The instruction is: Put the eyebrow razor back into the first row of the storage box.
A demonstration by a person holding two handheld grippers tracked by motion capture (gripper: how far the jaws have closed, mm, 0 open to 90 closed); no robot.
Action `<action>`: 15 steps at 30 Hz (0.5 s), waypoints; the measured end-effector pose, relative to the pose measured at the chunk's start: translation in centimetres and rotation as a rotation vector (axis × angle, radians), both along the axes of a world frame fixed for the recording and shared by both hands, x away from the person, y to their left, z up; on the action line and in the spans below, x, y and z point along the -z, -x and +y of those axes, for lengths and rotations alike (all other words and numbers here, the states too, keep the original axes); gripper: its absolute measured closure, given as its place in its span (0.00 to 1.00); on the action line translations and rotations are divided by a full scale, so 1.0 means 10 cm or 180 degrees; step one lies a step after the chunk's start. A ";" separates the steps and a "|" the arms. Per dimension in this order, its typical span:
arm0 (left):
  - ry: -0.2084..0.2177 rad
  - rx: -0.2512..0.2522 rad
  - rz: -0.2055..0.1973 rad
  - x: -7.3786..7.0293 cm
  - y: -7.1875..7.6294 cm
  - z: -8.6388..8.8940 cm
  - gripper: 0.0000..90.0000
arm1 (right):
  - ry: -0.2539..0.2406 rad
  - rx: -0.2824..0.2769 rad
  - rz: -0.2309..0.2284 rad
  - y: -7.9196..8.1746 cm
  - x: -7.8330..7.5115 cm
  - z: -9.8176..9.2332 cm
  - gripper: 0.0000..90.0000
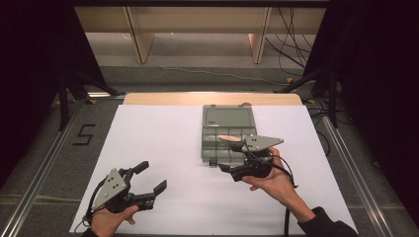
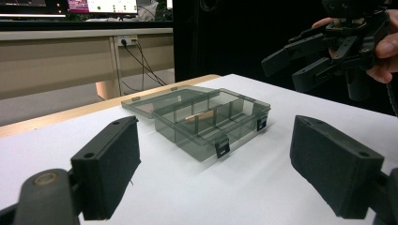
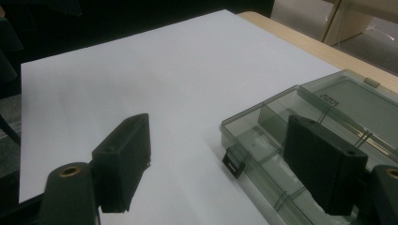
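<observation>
A smoky translucent compartment box [image 1: 213, 150] lies open on the white sheet, its lid [image 1: 227, 117] flat behind it. A small pale oblong piece [image 1: 228, 138] lies in one of the middle compartments, also visible as the pale piece [image 2: 199, 116]. My left gripper [image 1: 152, 176] stands open and empty near the sheet's front left, pointing at the box [image 2: 234, 112]. My right gripper [image 1: 231, 158] is open and empty, held above the box's front right corner. In the right gripper view, one jaw hangs over the box [image 3: 256, 136] and the other over bare sheet. The right gripper [image 2: 300, 61] also appears raised at the upper right.
The white sheet [image 1: 163, 143] covers most of the table, and a wooden strip [image 1: 212, 98] shows at the back. A black "5" [image 1: 84, 134] marks the floor at left. Metal rails run along both sides. Cables [image 1: 291, 54] and desk legs lie beyond.
</observation>
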State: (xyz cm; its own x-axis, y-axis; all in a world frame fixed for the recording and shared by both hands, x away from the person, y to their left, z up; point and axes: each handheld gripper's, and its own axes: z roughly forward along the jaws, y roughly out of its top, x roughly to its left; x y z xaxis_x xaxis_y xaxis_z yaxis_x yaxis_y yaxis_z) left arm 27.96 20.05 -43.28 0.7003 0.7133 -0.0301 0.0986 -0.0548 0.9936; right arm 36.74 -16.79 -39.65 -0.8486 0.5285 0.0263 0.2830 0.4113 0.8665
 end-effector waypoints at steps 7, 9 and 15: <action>0.0000 0.0002 -0.0001 0.00 0.00 0.00 0.18 | -0.0119 0.0007 0.0055 0.05 0.05 -0.01 0.27; -0.0001 0.0002 -0.0001 0.00 0.00 0.00 0.18 | -0.0136 -0.0001 0.0058 0.07 0.05 -0.02 0.27; 0.0000 0.0004 0.0000 0.00 0.00 0.00 0.18 | -0.0187 0.0021 0.0019 0.12 0.07 -0.06 0.24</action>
State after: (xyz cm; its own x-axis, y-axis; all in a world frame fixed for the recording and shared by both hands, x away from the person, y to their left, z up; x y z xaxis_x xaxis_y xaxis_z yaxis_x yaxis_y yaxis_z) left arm 27.95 20.03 -43.28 0.7011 0.7124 -0.0301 0.0986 -0.0550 0.9936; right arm 35.52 -17.39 -40.33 -0.8447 0.5315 0.0624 0.2908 0.3579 0.8873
